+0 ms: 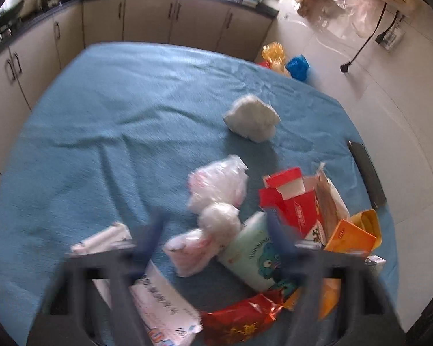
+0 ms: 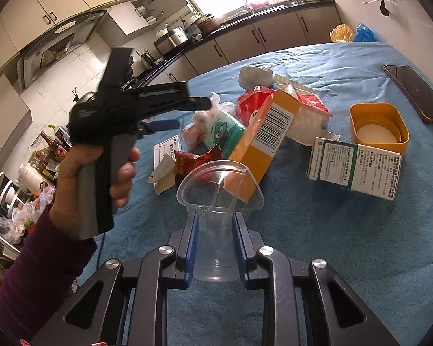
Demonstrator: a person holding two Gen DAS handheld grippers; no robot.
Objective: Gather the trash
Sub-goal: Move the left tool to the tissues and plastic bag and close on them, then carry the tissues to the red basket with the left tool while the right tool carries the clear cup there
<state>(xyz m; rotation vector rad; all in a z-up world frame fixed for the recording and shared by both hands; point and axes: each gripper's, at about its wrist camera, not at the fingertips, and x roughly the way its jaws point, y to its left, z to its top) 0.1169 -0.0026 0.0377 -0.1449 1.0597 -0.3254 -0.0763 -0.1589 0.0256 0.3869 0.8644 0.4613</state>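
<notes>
A heap of trash lies on the blue tablecloth (image 1: 115, 109): a white crumpled wad (image 1: 251, 118), clear plastic bags (image 1: 216, 186), a green tissue pack (image 1: 254, 255), a red wrapper (image 1: 242, 321), a red carton (image 1: 291, 201) and an orange box (image 2: 262, 141). My left gripper (image 1: 216, 225) is open and empty, hovering over a small white plastic ball (image 1: 219, 220). It also shows in the right wrist view (image 2: 184, 112). My right gripper (image 2: 216, 225) is shut on a crushed clear plastic cup (image 2: 219, 190), held above the cloth near the heap.
A dark phone (image 2: 415, 92) lies at the table's right edge, also in the left wrist view (image 1: 366, 173). An orange lid (image 2: 378, 129) and a white-green medicine box (image 2: 358, 170) lie right of the heap. Kitchen cabinets (image 1: 147, 20) stand beyond the table.
</notes>
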